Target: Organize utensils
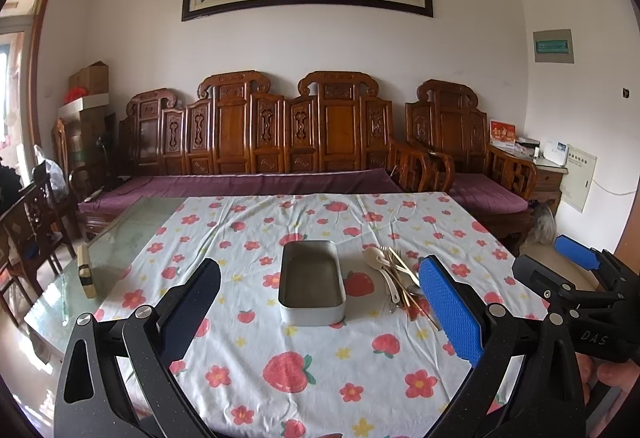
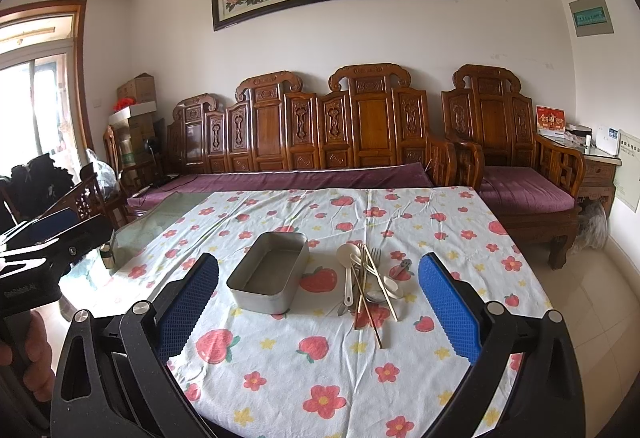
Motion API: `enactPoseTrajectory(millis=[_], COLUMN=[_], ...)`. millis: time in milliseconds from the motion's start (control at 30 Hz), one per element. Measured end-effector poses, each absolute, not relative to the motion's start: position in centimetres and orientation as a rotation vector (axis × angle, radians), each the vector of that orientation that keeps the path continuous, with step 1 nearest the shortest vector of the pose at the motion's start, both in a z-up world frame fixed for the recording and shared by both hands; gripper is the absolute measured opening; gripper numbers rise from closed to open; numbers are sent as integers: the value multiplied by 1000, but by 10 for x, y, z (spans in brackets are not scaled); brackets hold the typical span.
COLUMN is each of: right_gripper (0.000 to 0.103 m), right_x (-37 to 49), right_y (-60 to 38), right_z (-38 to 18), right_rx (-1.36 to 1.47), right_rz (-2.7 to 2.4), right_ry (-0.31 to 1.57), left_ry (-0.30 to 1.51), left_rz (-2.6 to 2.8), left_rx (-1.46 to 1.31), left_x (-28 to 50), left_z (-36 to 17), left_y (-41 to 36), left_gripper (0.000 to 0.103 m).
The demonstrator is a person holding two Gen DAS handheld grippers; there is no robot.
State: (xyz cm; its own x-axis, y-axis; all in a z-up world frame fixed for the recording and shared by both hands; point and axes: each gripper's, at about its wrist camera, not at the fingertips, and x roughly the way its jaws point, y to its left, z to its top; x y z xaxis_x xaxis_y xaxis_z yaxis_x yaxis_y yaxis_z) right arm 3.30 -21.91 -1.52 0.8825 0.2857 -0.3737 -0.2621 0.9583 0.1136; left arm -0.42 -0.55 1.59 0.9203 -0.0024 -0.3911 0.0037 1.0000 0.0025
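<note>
An empty grey metal tin (image 1: 312, 284) (image 2: 270, 274) stands on the strawberry-print tablecloth (image 1: 256, 358) (image 2: 320, 358). To its right lies a pile of utensils (image 1: 396, 280) (image 2: 370, 282): cream plastic spoons, forks, a metal spoon and gold chopsticks, crossed over each other. My left gripper (image 1: 320, 302) is open and empty, held above the cloth in front of the tin. My right gripper (image 2: 318, 302) is open and empty, in front of the tin and the pile. The right gripper also shows in the left wrist view (image 1: 576, 266), and the left gripper shows at the left edge of the right wrist view (image 2: 52, 238).
The cloth covers part of a glass table (image 1: 120, 238) (image 2: 168, 209). A small block-shaped object (image 1: 85, 270) lies on the bare glass at left. A carved wooden bench with purple cushions (image 1: 256, 181) (image 2: 304, 173) runs behind the table. Wooden chairs (image 1: 28, 234) stand at left.
</note>
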Motion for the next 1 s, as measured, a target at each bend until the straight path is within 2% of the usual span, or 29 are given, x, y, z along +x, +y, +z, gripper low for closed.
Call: enactPoseTrajectory(millis=[1000], right_gripper=[100], right_x=[32], right_y=[-218], right_z=[-12], right_rx=[63], right_rz=[285], right_ry=[399], left_ry=[386], left_rz=[-9], left_rx=[11], left_x=[-8], left_z=[28], left_y=[-9], left_gripper=[96])
